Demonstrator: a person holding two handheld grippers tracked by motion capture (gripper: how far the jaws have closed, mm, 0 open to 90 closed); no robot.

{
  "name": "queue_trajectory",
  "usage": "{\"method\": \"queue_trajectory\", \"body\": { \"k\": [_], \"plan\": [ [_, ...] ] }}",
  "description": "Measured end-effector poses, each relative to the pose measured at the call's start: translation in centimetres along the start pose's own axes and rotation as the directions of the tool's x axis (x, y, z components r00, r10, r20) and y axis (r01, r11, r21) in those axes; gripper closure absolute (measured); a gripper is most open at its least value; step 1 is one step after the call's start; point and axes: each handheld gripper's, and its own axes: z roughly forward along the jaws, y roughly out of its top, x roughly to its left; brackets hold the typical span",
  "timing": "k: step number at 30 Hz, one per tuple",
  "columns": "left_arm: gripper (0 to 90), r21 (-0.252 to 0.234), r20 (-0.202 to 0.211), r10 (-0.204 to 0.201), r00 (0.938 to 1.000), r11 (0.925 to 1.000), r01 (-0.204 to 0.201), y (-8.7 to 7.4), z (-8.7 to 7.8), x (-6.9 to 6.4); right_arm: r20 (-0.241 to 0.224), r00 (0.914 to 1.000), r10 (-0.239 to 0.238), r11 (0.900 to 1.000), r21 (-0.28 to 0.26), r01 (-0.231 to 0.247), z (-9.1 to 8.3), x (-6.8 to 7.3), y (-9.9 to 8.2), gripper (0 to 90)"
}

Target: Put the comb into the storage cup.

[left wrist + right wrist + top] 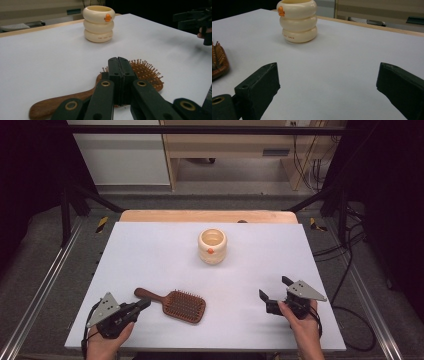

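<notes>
My left gripper (pixel 145 304), jaws pressed together on nothing, sits beside the hairbrush (pixel 175 304) handle, lower left. My right gripper (pixel 275 292) stands apart, lower right.

High view: fixed above the near edge, looking forward and down over the whole white tabletop (pixel 150 250). Left gripper view: low, facing across the tabletop, very close to the brown wooden paddle hairbrush (pixel 147 72). Right gripper view: low, just above the surface. All three share the cream ribbed ceramic cup (pixel 212 246).
</notes>
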Motion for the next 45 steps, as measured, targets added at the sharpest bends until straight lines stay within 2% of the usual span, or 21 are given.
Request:
{"method": "queue_trajectory", "body": {
  "k": [8, 11, 15, 19, 23, 28, 31, 33, 36, 38, 39, 40, 42, 44, 45],
  "plan": [
    [89.9, 0.036, 0.053, 0.002, 0.9986, 0.9993, -0.004, 0.0, 1.1, -1.2, 0.002, 1.0000, -0.003, 1.0000, 0.005, 0.003, 0.0, 0.0, 0.0, 4.9],
    [89.9, 0.058, 0.073, 0.014, 0.9972, 0.9981, -0.018, 0.0, 1.6, -1.8, 0.001, 1.0000, -0.003, 1.0000, 0.006, 0.003, 0.0, 0.0, 0.0, 4.9],
    [89.9, 0.105, 0.113, 0.046, 0.9925, 0.9928, -0.058, -0.2, 2.6, -3.1, 0.000, 1.0000, -0.004, 1.0000, 0.008, 0.004, 0.1, 0.1, 0.0, 4.8],
    [89.9, 0.147, 0.147, 0.098, 0.9843, 0.9819, -0.119, -0.4, 3.6, -4.6, 0.000, 1.0000, -0.005, 0.9999, 0.009, 0.005, 0.0, 0.0, 0.0, 4.9],
    [89.9, 0.196, 0.190, 0.133, 0.9728, 0.9656, -0.170, -0.8, 4.7, -5.7, -0.002, 1.0000, -0.003, 0.9999, 0.010, 0.004, 0.1, 0.1, 0.0, 4.9],
    [90.0, 0.281, 0.210, 0.201, 0.9568, 0.9250, -0.256, -1.5, 5.9, -6.9, -0.003, 0.9999, -0.010, 0.9999, 0.012, 0.010, 0.1, 0.1, 0.0, 4.9],
    [90.0, 0.300, 0.221, 0.206, 0.9531, 0.9156, -0.268, -1.7, 6.4, -6.9, -0.004, 0.9999, -0.011, 0.9999, 0.012, 0.011, 0.1, 0.1, 0.0, 4.9],
    [89.9, 0.315, 0.226, 0.225, 0.9479, 0.9041, -0.289, -1.9, 6.8, -7.0, -0.006, 0.9999, -0.013, 0.9998, 0.013, 0.013, 0.1, 0.1, 0.0, 4.9],
    [89.9, 0.332, 0.236, 0.241, 0.9414, 0.8906, -0.311, -2.1, 7.5, -7.2, -0.007, 0.9999, -0.014, 0.9998, 0.016, 0.014, 0.2, 0.1, 0.0, 4.9],
    [89.9, 0.340, 0.237, 0.266, 0.9346, 0.8785, -0.336, -2.2, 7.9, -7.4, -0.008, 0.9998, -0.015, 0.9997, 0.017, 0.016, 0.2, 0.1, 0.0, 4.9],
    [89.9, 0.343, 0.238, 0.271, 0.9328, 0.8751, -0.342, -2.2, 8.1, -7.4, -0.008, 0.9999, -0.015, 0.9997, 0.017, 0.015, 0.2, 0.1, 0.0, 4.9],
    [90.0, 0.345, 0.240, 0.268, 0.9331, 0.8749, -0.340, -2.2, 8.3, -7.4, -0.008, 0.9999, -0.015, 0.9997, 0.017, 0.015, 0.2, 0.1, 0.0, 4.9],
    [90.0, 0.358, 0.237, 0.274, 0.9320, 0.8674, -0.346, -2.3, 8.7, -7.3, -0.008, 0.9999, -0.014, 0.9998, 0.016, 0.014, 0.2, 0.1, 0.0, 4.9],
    [89.9, 0.362, 0.235, 0.278, 0.9316, 0.8642, -0.349, -2.4, 8.9, -7.3, -0.009, 0.9999, -0.013, 0.9998, 0.017, 0.014, 0.2, 0.1, 0.0, 4.9],
    [89.9, 0.360, 0.235, 0.273, 0.9327, 0.8671, -0.345, -2.4, 9.0, -7.2, -0.009, 0.9999, -0.013, 0.9998, 0.017, 0.014, 0.2, 0.1, 0.0, 4.9]
  ]
}}
